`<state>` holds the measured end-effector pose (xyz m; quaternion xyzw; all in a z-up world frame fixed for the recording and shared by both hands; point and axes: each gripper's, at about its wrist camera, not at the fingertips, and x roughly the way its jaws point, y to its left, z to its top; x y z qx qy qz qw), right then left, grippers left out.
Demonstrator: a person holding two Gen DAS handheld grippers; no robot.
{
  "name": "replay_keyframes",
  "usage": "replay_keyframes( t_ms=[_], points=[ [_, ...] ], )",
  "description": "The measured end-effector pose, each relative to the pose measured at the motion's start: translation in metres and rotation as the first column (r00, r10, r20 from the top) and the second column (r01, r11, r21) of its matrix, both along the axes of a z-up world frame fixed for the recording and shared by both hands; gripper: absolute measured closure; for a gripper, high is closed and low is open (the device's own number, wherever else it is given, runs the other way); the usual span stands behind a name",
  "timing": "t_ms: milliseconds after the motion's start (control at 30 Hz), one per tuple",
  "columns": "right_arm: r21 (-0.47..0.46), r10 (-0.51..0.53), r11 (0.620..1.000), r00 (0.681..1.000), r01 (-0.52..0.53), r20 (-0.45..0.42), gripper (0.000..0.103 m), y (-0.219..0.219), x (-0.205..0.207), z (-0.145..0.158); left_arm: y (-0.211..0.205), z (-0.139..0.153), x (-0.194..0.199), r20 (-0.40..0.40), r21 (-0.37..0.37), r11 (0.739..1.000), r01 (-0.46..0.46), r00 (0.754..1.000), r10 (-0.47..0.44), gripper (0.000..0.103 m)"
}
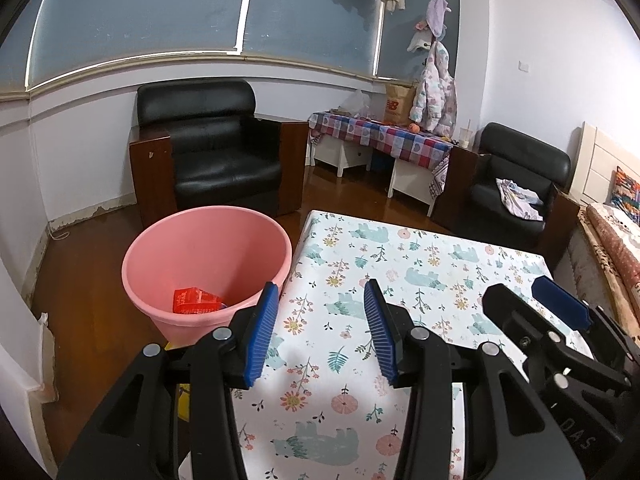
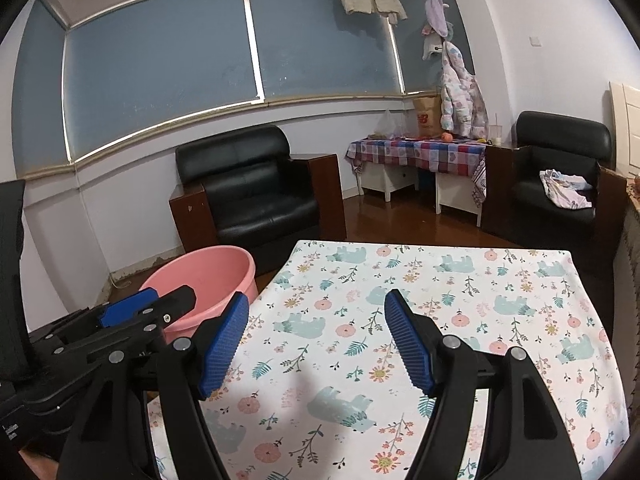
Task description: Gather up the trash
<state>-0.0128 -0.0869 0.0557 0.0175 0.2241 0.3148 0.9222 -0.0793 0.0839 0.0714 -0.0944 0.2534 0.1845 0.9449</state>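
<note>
A pink bucket stands on the floor left of the table, with a red packet lying at its bottom. My left gripper hovers open over the near left part of the flowered tablecloth, nothing between its blue pads. My right gripper is open too, above the cloth, empty. In the right wrist view the bucket shows partly behind the left gripper. The right gripper shows at the right of the left wrist view.
A black armchair stands behind the bucket and another at the right with a cloth on it. A side table with a checked cover holds bags and small items. A bed edge runs along the far right.
</note>
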Motion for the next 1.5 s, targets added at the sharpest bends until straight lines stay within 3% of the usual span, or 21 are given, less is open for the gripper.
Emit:
replay_keyframes(
  t_ms=[467,1500],
  points=[
    [-0.033,-0.004,0.999,1.000,0.004,-0.001,0.034,0.004,0.005,-0.002,0.011,-0.004,0.000,-0.004,-0.053,0.998,-0.020,1.000,0.019,0.058],
    [-0.042,-0.009,0.999,1.000,0.010,0.015,0.034,0.002,0.004,-0.001,0.007,-0.001,-0.001,0.001,-0.036,0.999,-0.012,1.000,0.012,0.058]
  ],
)
